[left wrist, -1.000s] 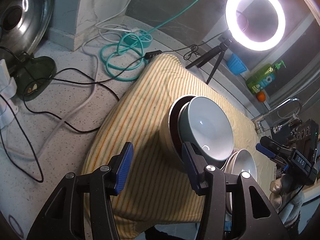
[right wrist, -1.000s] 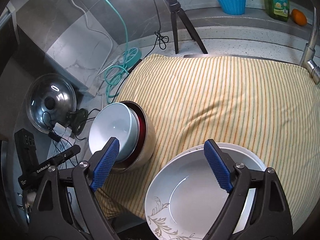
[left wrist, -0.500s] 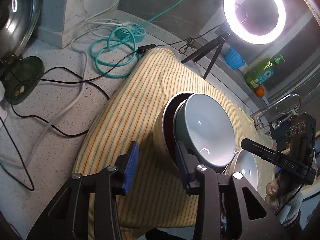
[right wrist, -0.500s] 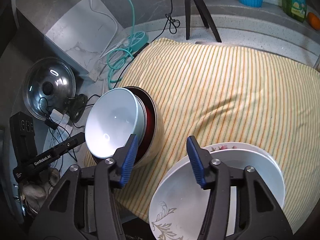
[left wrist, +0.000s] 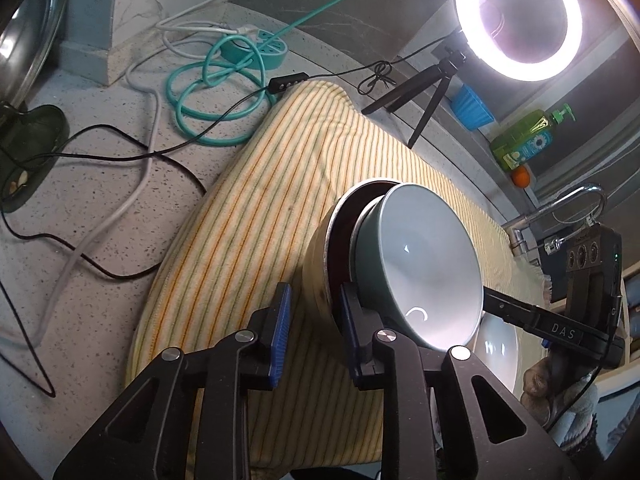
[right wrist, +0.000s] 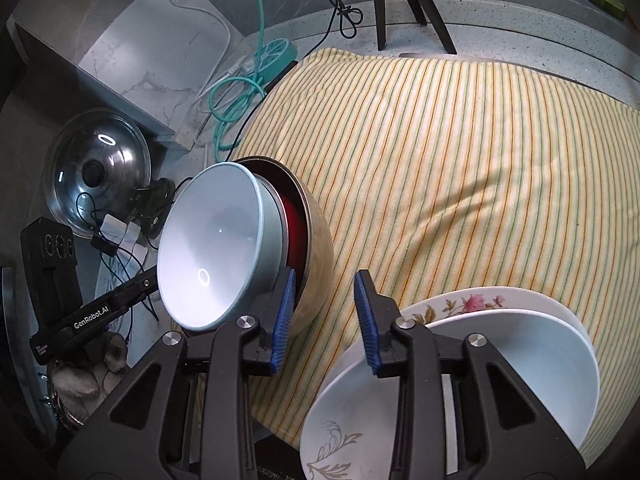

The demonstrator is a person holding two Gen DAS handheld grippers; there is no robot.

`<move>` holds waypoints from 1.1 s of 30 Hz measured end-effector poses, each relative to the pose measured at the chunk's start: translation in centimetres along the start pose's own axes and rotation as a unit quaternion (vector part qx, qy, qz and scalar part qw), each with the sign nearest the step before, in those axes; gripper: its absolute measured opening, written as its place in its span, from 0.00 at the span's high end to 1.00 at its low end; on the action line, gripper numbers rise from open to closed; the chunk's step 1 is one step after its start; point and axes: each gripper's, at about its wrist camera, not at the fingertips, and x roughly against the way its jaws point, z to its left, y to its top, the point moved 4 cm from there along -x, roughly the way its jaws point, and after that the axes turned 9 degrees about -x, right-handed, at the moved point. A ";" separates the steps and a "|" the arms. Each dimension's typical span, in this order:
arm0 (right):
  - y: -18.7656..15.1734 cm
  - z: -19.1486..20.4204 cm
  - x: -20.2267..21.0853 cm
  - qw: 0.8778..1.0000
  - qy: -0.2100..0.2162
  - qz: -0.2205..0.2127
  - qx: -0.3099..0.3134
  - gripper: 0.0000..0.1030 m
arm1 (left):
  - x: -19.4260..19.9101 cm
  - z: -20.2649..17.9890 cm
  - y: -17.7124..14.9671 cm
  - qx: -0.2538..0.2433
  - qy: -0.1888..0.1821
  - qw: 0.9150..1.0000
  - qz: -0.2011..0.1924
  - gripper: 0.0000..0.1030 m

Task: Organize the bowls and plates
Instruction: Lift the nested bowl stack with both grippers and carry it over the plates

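Two bowls nested | pale bowl [right wrist: 212,256] inside red-lined bowl [right wrist: 316,248]

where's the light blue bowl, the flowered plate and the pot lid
light blue bowl [right wrist: 208,256], right wrist view, on its pale inner wall
flowered plate [right wrist: 476,300], right wrist view, on the rim by the pink flower
pot lid [right wrist: 116,160], right wrist view, on the shiny dome right of its dark knob

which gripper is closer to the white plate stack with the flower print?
Right. The right gripper hangs just left of the white plates, one fingertip by the top plate's rim, nothing between its jaws. The left gripper is over at the nested bowls, farther away.
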 end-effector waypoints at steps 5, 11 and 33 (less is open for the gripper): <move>0.1 0.0 -0.2 1.000 0.019 0.005 -0.008 0.81 | -0.2 0.1 0.1 0.007 -0.010 1.000 0.001 0.81; 0.1 0.4 -0.2 1.000 0.026 0.006 -0.013 0.87 | -0.2 -0.4 0.2 0.000 -0.013 1.000 0.001 0.91; -0.8 0.9 1.7 1.000 0.018 -0.003 -0.003 0.87 | 1.4 -1.9 -0.1 -0.016 -0.009 1.000 -0.009 0.91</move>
